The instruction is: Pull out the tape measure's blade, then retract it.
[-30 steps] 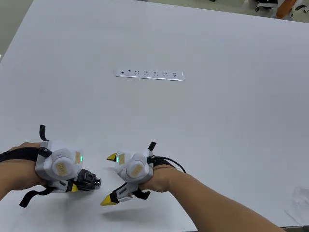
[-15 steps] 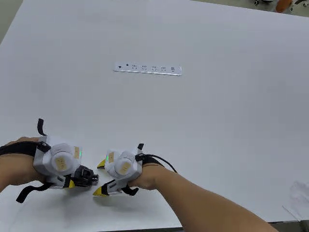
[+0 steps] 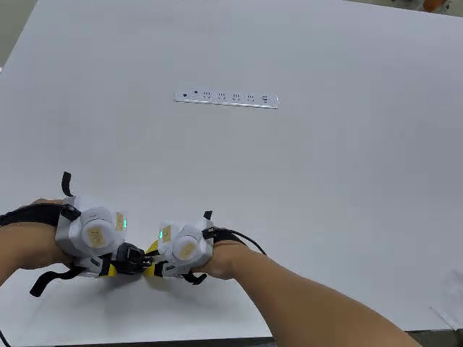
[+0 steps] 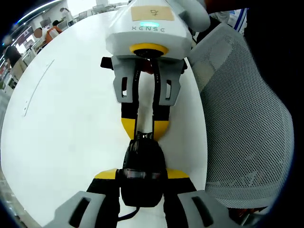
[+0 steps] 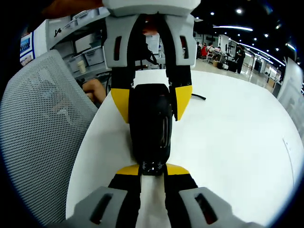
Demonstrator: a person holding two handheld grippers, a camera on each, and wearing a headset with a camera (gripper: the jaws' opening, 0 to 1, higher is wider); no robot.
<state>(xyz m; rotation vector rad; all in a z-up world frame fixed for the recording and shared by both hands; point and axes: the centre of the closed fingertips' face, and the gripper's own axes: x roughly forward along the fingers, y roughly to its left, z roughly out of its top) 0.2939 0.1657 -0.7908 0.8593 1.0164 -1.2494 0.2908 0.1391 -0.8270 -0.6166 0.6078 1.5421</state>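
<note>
While the left gripper (image 4: pixel 142 175) clamps the black tape measure (image 4: pixel 142 159) at lower centre, the right gripper (image 5: pixel 152 172), pinched narrow on the blade tip (image 5: pixel 152 166), should pull straight and level.

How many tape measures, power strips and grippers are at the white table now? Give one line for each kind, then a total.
tape measure: 1
power strip: 1
grippers, left gripper and right gripper: 2
Total: 4

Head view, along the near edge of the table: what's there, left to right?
person's left hand → left gripper → tape measure → right gripper → person's right forearm
</note>
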